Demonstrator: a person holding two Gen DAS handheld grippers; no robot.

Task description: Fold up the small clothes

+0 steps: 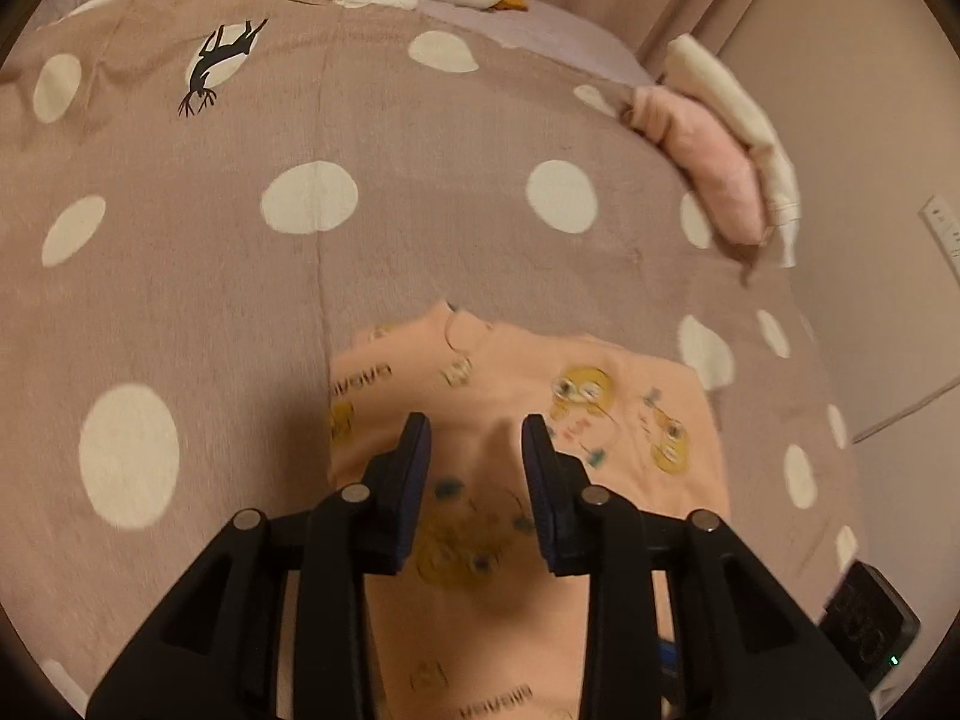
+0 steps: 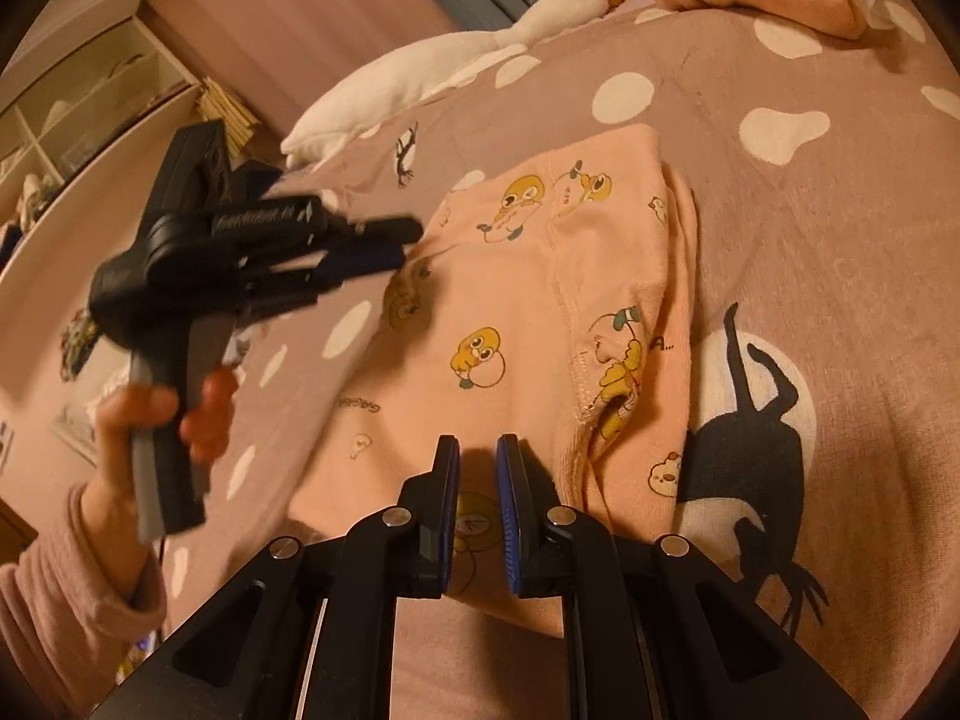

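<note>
From left to right, the left gripper (image 2: 396, 243), jaws apart and empty, is held over the peach garment's (image 2: 516, 324) far edge on the bedspread (image 2: 780, 210), the right gripper (image 2: 478, 480) nearly closed and empty; a grasp is judged next.

Spread flat on the bedspread (image 2: 780, 240): a folded duck-print garment (image 2: 528, 324), mid-bed. Beyond it, along the far edge, a plush goose (image 2: 456, 54). At the far right corner, two folded garments (image 1: 729, 150) stacked side by side. Left gripper (image 2: 390, 243) poised over the garment's left edge; right gripper (image 2: 478, 450) at its near edge.
</note>
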